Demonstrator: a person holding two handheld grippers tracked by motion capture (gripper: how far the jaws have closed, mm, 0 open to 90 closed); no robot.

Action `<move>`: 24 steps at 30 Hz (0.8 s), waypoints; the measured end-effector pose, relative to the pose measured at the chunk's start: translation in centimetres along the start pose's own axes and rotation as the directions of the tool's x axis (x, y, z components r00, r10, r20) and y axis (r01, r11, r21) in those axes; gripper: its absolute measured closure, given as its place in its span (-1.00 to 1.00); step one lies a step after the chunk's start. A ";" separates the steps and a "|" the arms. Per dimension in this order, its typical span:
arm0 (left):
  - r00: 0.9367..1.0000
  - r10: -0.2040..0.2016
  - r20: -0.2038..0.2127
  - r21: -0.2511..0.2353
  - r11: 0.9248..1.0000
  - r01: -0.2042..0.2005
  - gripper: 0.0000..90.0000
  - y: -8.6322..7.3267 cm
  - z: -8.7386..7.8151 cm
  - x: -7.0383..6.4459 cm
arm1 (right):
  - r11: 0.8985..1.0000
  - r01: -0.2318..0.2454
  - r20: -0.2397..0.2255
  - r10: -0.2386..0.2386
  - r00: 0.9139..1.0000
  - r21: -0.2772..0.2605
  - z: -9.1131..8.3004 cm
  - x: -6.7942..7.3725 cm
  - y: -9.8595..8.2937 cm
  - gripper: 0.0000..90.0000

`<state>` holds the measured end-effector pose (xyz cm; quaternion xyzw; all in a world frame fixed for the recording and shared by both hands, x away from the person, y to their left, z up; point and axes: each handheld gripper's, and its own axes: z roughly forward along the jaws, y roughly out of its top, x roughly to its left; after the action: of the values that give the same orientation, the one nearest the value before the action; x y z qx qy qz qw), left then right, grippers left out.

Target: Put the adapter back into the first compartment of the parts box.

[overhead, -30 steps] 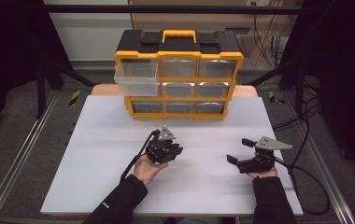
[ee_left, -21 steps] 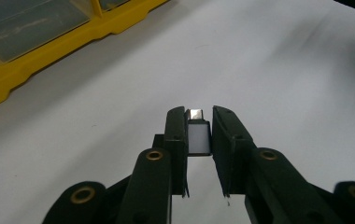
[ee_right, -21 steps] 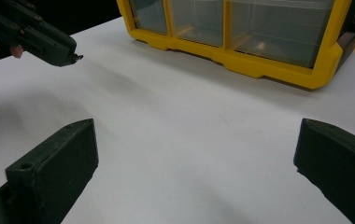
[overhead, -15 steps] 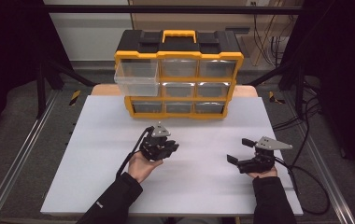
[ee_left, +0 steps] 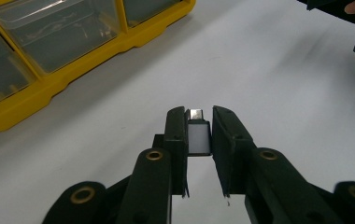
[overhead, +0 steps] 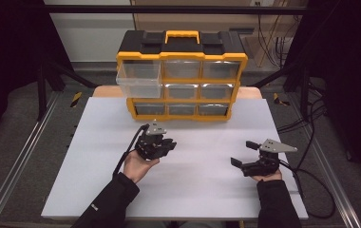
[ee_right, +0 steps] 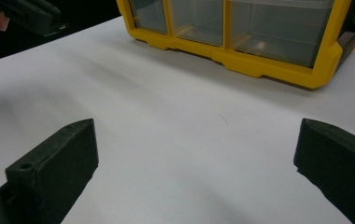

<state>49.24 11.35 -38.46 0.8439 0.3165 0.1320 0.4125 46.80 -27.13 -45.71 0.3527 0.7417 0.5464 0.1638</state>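
My left gripper (overhead: 165, 145) hovers over the white table (overhead: 197, 190), left of centre and a short way in front of the organizer. It is shut on a small white adapter (ee_left: 198, 138) with a metal plug tip, clamped between the jaws of the left gripper (ee_left: 199, 115). Over the table's right side my right gripper (overhead: 242, 153) is held open. In the right gripper view, nothing but bare table lies between the jaws of the right gripper (ee_right: 194, 135).
A yellow and black drawer organizer (overhead: 181, 71) stands at the table's far edge, seen close in both gripper views (ee_left: 49, 42) (ee_right: 241, 32). Its top-left clear drawer (overhead: 138, 78) is pulled out. Cables trail off the table's right side (overhead: 311, 180).
My left gripper has moved left and slightly farther toward the organizer, still holding the adapter. The right gripper has stayed where it was.
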 end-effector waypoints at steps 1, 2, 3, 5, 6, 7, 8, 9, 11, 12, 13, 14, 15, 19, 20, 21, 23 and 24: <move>1.000 0.000 -0.002 -0.002 1.000 0.000 0.68 0.0 -0.1 0.1 | 1.000 0.001 0.000 -0.001 1.000 0.000 0.0 0.0 0.0 -0.99; 1.000 -0.001 -0.003 -0.003 1.000 0.001 0.68 0.1 -0.2 0.1 | 1.000 0.001 0.000 -0.001 1.000 0.000 0.0 0.0 0.0 -0.99; 1.000 0.000 -0.004 -0.003 1.000 0.000 0.68 0.1 -0.3 0.2 | 1.000 0.002 0.000 -0.002 1.000 0.000 0.0 0.0 0.0 -0.99; 1.000 0.000 -0.006 -0.005 1.000 0.000 0.68 0.3 -0.6 0.4 | 1.000 0.001 0.000 -0.001 1.000 0.001 0.0 0.0 0.0 -0.99; 1.000 -0.001 -0.008 -0.006 1.000 0.001 0.68 0.3 -0.7 0.5 | 1.000 0.000 0.000 0.000 1.000 0.000 0.0 0.0 0.0 -0.99; 1.000 -0.003 -0.009 -0.006 1.000 0.003 0.68 0.4 -0.9 0.6 | 1.000 0.001 0.000 -0.001 1.000 0.000 0.0 0.0 0.0 -0.99; 1.000 -0.002 -0.011 -0.006 1.000 0.002 0.68 0.4 -1.0 0.7 | 1.000 0.001 0.000 -0.001 1.000 0.001 0.0 0.0 0.0 -0.99; 1.000 -0.001 -0.014 -0.006 1.000 0.001 0.68 0.5 -1.1 0.8 | 1.000 0.002 0.000 -0.002 1.000 0.002 0.0 0.0 0.0 -0.99; 1.000 0.000 -0.018 -0.007 1.000 0.000 0.68 0.6 -1.4 1.0 | 1.000 0.002 0.000 -0.002 1.000 0.002 0.0 0.0 0.0 -0.99; 1.000 -0.001 -0.020 -0.008 1.000 0.000 0.68 0.6 -1.5 1.1 | 1.000 0.002 -0.001 -0.002 1.000 0.002 0.0 0.0 0.0 -0.99; 1.000 0.000 -0.021 -0.007 1.000 0.000 0.68 0.6 -1.6 1.2 | 1.000 0.001 0.000 -0.001 1.000 0.001 0.0 0.0 0.0 -0.99; 1.000 0.000 -0.023 -0.008 1.000 0.000 0.68 0.6 -1.7 1.2 | 1.000 0.001 -0.001 -0.001 1.000 0.001 0.0 0.0 0.0 -0.99; 1.000 -0.002 -0.024 -0.009 1.000 0.002 0.68 0.6 -1.9 1.3 | 1.000 0.001 -0.001 -0.001 1.000 0.001 0.0 0.0 0.0 -0.99; 1.000 -0.004 -0.028 -0.013 1.000 0.004 0.68 0.8 -2.4 1.6 | 1.000 0.003 -0.001 -0.003 1.000 0.002 0.0 0.0 0.0 -0.99; 1.000 -0.003 -0.030 -0.013 1.000 0.003 0.68 0.8 -2.5 1.7 | 1.000 0.002 -0.001 -0.002 1.000 0.002 0.0 0.0 0.0 -0.99; 0.999 -0.001 -0.033 -0.013 1.000 0.001 0.68 0.9 -2.6 1.8 | 1.000 0.004 -0.001 -0.004 1.000 0.002 0.0 0.0 0.0 -0.99; 0.999 -0.001 -0.035 -0.016 1.000 0.000 0.68 0.9 -2.8 1.8 | 1.000 0.003 -0.001 -0.003 1.000 0.003 0.0 0.0 0.0 -0.99; 0.999 0.001 -0.034 -0.015 1.000 -0.001 0.68 1.0 -3.0 1.9 | 1.000 0.003 -0.001 -0.003 1.000 0.002 0.0 0.0 0.0 -0.99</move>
<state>49.68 13.93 -35.90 0.8386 0.3222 0.1491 0.4132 46.82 -27.12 -45.73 0.3513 0.7431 0.5455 0.1639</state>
